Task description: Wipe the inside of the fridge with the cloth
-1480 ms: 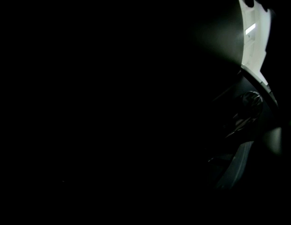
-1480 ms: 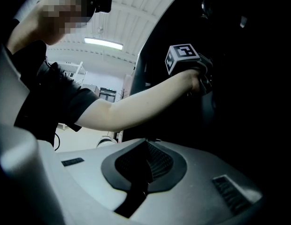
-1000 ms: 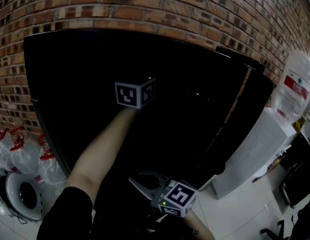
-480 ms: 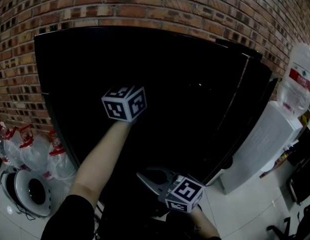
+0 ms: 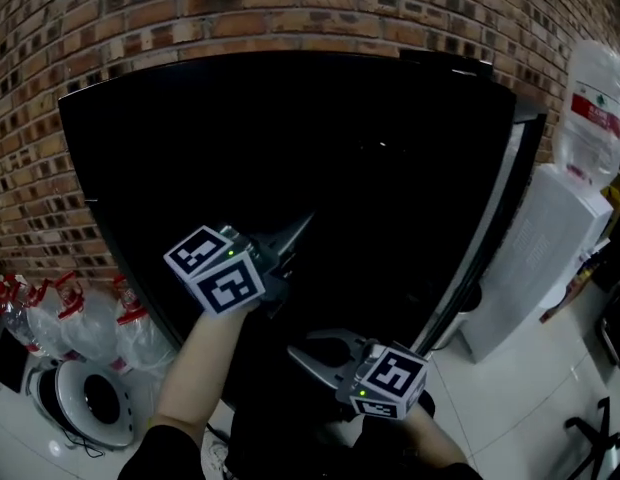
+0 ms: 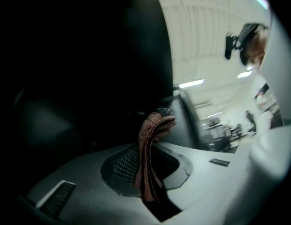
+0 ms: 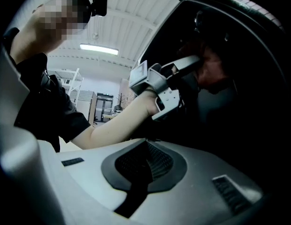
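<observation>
Jaws, left gripper [image 5: 296,232]: clamped on cloth [image 6: 150,158] | jaws, right gripper [image 5: 293,354]: closed, empty

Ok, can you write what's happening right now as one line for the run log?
left gripper: shut on reddish cloth, pointing at fridge | right gripper: shut, empty, held lower | fridge inside: too dark to see

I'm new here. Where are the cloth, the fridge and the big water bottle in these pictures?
cloth [image 6: 146,158], left gripper view, middle of its folds.
fridge [image 5: 240,148], head view, dark upper front.
water bottle [image 5: 595,110], head view, its red label.
</observation>
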A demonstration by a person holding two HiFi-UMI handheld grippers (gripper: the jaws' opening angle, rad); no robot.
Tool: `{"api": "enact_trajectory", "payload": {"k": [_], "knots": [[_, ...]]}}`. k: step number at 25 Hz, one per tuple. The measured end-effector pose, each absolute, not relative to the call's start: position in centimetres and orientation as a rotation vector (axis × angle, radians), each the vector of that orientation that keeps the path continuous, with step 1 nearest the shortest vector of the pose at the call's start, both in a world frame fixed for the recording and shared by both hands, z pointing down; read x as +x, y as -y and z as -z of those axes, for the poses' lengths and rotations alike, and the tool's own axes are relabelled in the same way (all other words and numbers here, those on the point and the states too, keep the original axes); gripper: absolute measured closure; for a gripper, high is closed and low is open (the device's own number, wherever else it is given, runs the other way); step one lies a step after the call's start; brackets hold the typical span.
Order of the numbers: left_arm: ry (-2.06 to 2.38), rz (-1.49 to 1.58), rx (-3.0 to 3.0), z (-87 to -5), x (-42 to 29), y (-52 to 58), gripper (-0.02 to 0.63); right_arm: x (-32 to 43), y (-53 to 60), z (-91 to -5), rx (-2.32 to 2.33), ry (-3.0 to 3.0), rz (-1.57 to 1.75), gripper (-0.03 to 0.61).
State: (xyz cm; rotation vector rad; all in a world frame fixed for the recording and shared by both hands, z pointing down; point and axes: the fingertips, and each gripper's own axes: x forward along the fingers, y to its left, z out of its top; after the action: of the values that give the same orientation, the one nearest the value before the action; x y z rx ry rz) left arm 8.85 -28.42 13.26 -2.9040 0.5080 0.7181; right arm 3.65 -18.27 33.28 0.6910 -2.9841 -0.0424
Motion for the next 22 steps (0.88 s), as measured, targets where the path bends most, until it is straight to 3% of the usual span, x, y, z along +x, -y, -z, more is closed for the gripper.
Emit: {"api": "enact_trajectory", "payload": {"k": [5, 22], "knots": [[-0.202, -0.719, -3.036, -12.9, 11.4, 25.2, 0.566, 3.7, 17.8, -33.0, 0.702, 3.004, 0.056, 0.574], [-0.46, -0.608, -2.893, -11.5, 14.5, 28.5, 0.566, 4.3, 18.3, -33.9, 0.687, 2.992, 0.048, 0.575]]}}
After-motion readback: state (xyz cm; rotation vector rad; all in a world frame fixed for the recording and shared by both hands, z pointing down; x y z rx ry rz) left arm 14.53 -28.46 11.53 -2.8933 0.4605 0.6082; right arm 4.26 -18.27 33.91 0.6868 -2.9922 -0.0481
